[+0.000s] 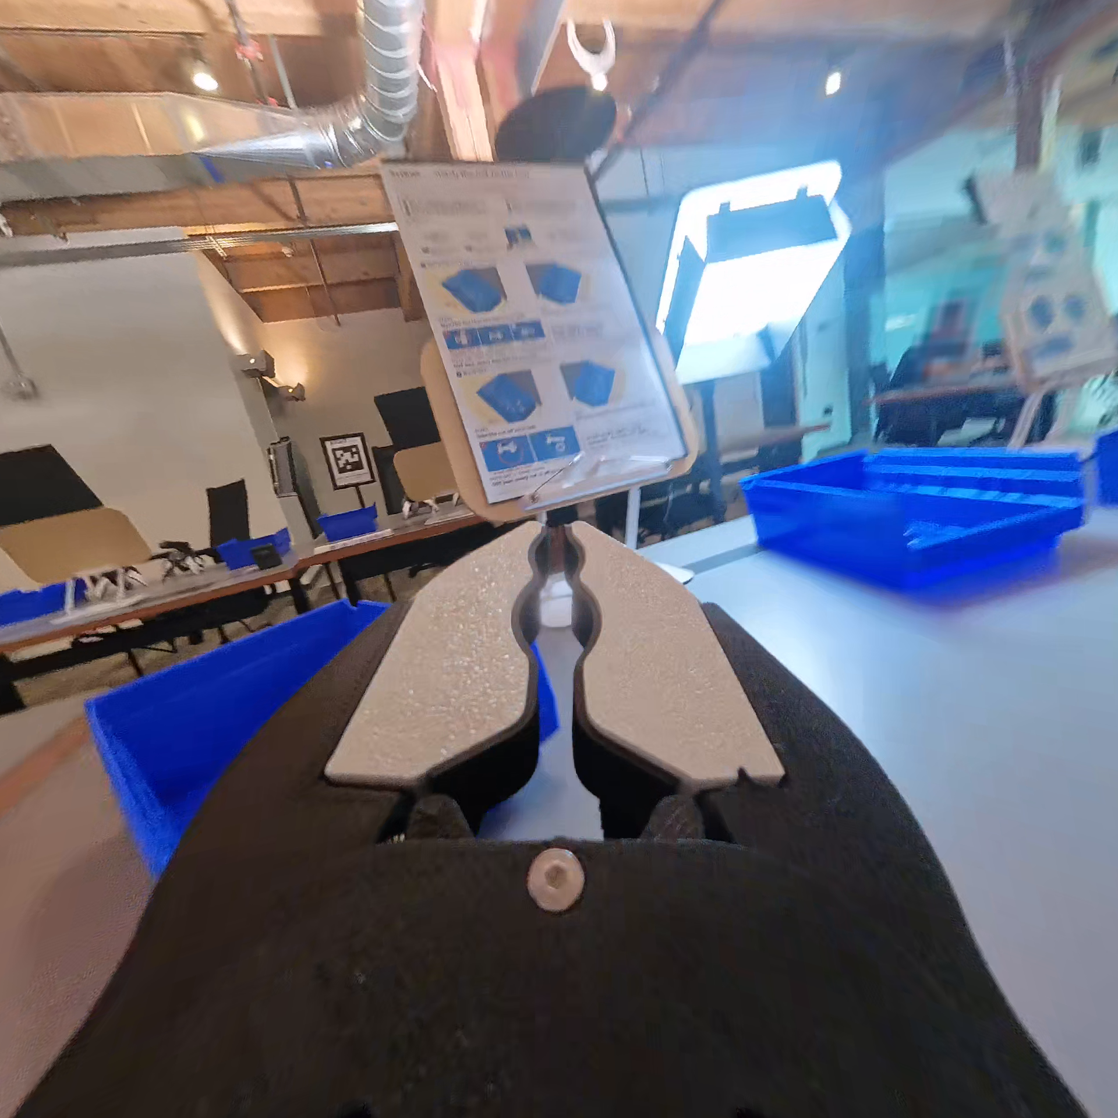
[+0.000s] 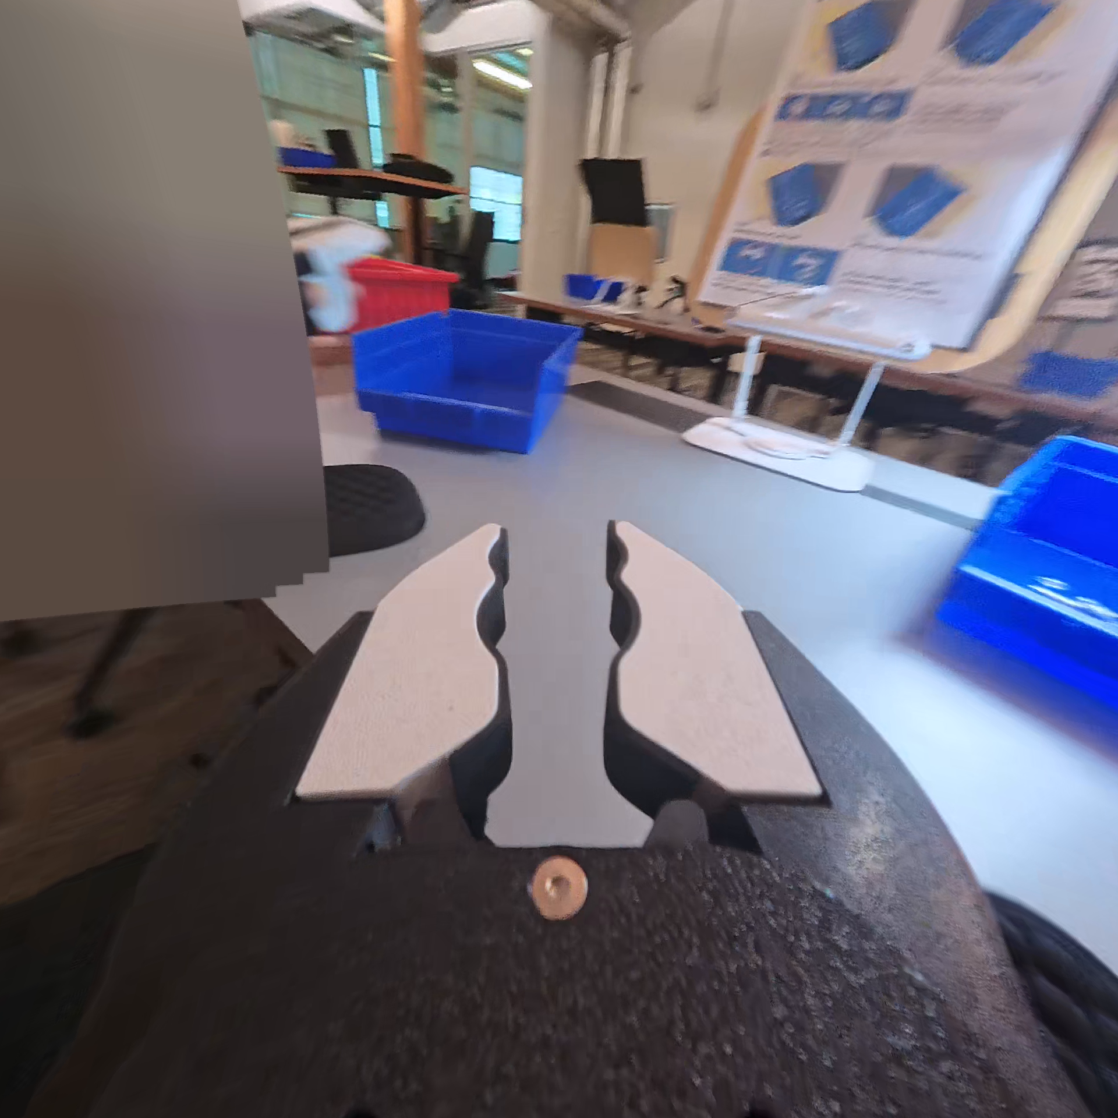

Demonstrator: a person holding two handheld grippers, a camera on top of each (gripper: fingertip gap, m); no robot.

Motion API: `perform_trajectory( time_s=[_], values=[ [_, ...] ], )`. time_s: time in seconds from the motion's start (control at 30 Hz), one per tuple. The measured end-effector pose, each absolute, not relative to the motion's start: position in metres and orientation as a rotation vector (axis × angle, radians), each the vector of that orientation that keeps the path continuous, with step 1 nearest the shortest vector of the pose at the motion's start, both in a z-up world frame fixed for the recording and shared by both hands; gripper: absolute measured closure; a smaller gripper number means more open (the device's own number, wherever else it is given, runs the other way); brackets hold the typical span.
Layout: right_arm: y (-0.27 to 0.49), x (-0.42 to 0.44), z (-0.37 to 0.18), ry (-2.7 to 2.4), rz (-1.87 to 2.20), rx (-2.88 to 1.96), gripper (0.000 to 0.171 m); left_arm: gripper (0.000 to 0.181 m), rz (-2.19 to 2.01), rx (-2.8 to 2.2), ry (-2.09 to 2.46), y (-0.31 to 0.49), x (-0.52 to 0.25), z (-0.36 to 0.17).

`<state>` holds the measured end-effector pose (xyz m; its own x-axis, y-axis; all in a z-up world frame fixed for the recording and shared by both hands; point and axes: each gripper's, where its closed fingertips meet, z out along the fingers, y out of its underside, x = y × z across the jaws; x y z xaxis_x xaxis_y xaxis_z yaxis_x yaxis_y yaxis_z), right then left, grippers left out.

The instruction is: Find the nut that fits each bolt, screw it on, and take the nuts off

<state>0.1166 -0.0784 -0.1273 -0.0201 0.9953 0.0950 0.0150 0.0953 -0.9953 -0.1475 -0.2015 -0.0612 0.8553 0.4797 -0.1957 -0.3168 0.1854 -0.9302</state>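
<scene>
My left gripper [image 1: 556,532] hangs over the grey table [image 1: 907,726] with its jaws nearly together and nothing between them. My right gripper [image 2: 556,532] is open and empty, low over the same table [image 2: 726,575]. A blue bin [image 2: 1040,575] at the right edge of the right wrist view holds a few small pale, blurred pieces [image 2: 1065,590]; I cannot tell whether they are nuts or bolts. No nut or bolt shows clearly in either view.
An instruction sheet on a white stand [image 1: 532,339] stands beyond my left gripper and also shows in the right wrist view [image 2: 895,169]. Blue bins sit at left [image 1: 181,726] and right [image 1: 907,514]; another [image 2: 466,375] lies ahead. A black dimpled object [image 2: 369,508] lies left. Spacing between my two grippers at the tips: around 30 cm.
</scene>
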Motion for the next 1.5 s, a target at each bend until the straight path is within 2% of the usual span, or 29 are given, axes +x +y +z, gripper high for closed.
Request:
perform_trajectory(
  time_s=[0.13, 0.27, 0.37, 0.53, 0.6, 0.67, 0.77, 0.93, 1.1, 1.5],
  values=[
    [-0.086, 0.157, -0.147, -1.191, 1.023, -1.155, 0.137, 0.178, 0.512, -1.165, -0.211, -0.286, -0.077, -0.082],
    [-0.121, 0.196, -0.194, -1.202, 1.040, -1.221, 0.136, 0.176, 0.523, -1.271, -0.312, -0.360, -0.033, -0.174],
    [-0.148, 0.214, -0.230, -1.248, 1.067, -1.244, 0.137, 0.168, 0.435, -1.490, -0.528, -0.398, -0.027, -0.311],
    [-0.181, 0.205, -0.289, -1.375, 1.115, -1.280, 0.137, 0.156, 0.259, -2.020, -0.914, -0.446, -0.058, -0.629],
    [-0.187, 0.194, -0.312, -1.424, 1.109, -1.300, 0.137, 0.157, 0.287, -2.200, -0.949, -0.464, -0.078, -0.733],
    [-0.191, 0.181, -0.334, -1.478, 1.099, -1.339, 0.137, 0.155, 0.278, -2.322, -0.967, -0.470, -0.095, -0.815],
    [-0.196, 0.164, -0.363, -1.585, 1.032, -1.363, 0.137, 0.152, 0.253, -2.361, -1.059, -0.467, -0.119, -0.896],
    [-0.203, 0.138, -0.388, -1.693, 0.974, -1.379, 0.137, 0.151, 0.162, -2.317, -1.157, -0.445, -0.139, -0.970],
    [-0.204, 0.126, -0.395, -1.738, 0.916, -1.371, 0.138, 0.153, 0.127, -2.307, -1.237, -0.443, -0.144, -1.007],
    [-0.203, 0.129, -0.404, -1.753, 0.911, -1.412, 0.139, 0.165, 0.153, -2.357, -1.234, -0.443, -0.154, -1.015]
  ],
)
